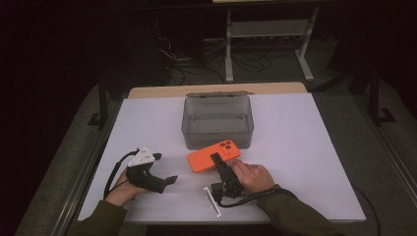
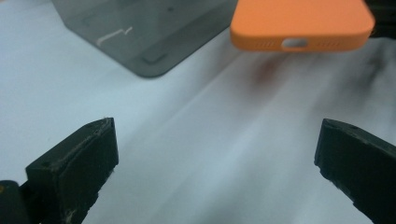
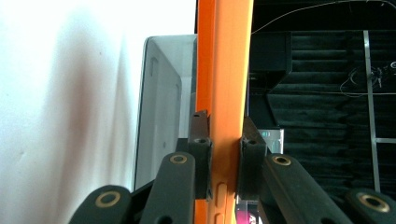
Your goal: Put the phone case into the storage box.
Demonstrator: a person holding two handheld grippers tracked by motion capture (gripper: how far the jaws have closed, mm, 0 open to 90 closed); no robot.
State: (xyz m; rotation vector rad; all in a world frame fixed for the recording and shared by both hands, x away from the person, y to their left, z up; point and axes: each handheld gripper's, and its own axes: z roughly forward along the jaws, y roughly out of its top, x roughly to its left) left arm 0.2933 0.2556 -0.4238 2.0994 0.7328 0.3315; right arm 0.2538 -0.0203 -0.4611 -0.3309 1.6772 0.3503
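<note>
right hand-held gripper (image 1: 220, 164) pinching orange phone (image 1: 206, 157) | keep level, clear grey box (image 1: 218, 140) near rim, lower in | left hand-held gripper (image 1: 164, 169) spread, idle near table (image 1: 305, 162) front edge

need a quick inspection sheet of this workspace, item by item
surface: flat white table top, wooden strip along its far edge.
job's things: orange rectangular phone clamped by its flat faces, just in front of the grey translucent plastic box; the box is open and looks empty.
clutter: small white bracket-like piece by the near edge.
grippers: left claw open, holding nothing, aimed toward the phone; right claw shut on the phone.
cables: black cable loops from the left claw; another trails from the right one; loose wires on the floor beyond the table.
surroundings: dark room, white metal shelf frame behind the table.
</note>
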